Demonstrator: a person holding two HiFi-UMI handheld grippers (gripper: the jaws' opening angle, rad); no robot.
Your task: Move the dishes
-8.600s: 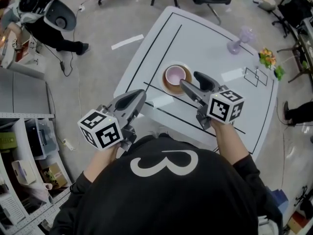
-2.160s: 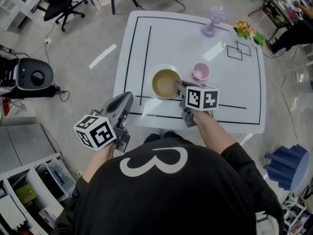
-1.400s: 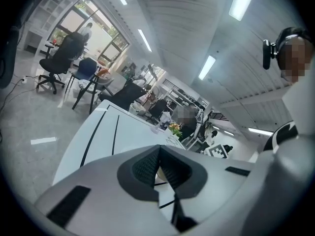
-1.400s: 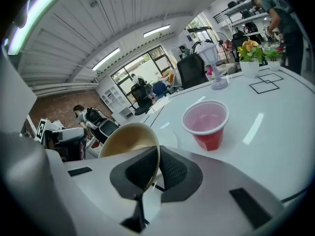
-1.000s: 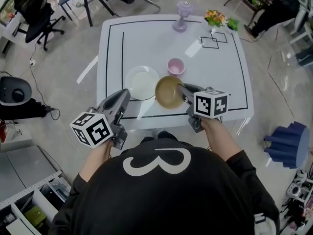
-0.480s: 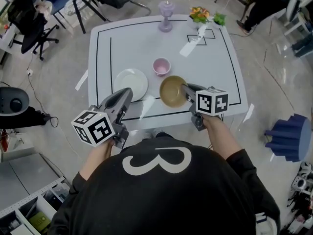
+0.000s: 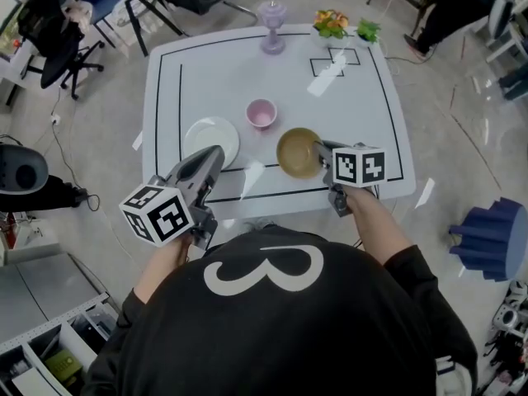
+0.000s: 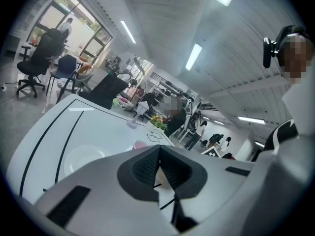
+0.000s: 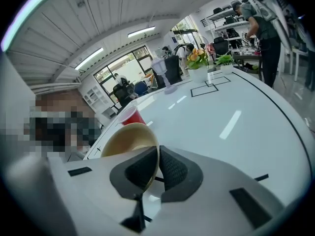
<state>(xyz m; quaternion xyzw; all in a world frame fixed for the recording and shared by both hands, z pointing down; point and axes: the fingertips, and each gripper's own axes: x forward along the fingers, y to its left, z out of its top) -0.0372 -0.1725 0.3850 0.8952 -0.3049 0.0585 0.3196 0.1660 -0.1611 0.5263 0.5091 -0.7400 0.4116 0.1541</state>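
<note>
One round bowl (image 9: 129, 139), ribbed right tongs (image 9: 158, 167)

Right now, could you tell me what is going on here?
A person works at the white table with two grippers. The right gripper is shut on the rim of a tan bowl near the front edge. The left gripper is shut and empty, by a white plate; a pink cup stands beyond.
</note>
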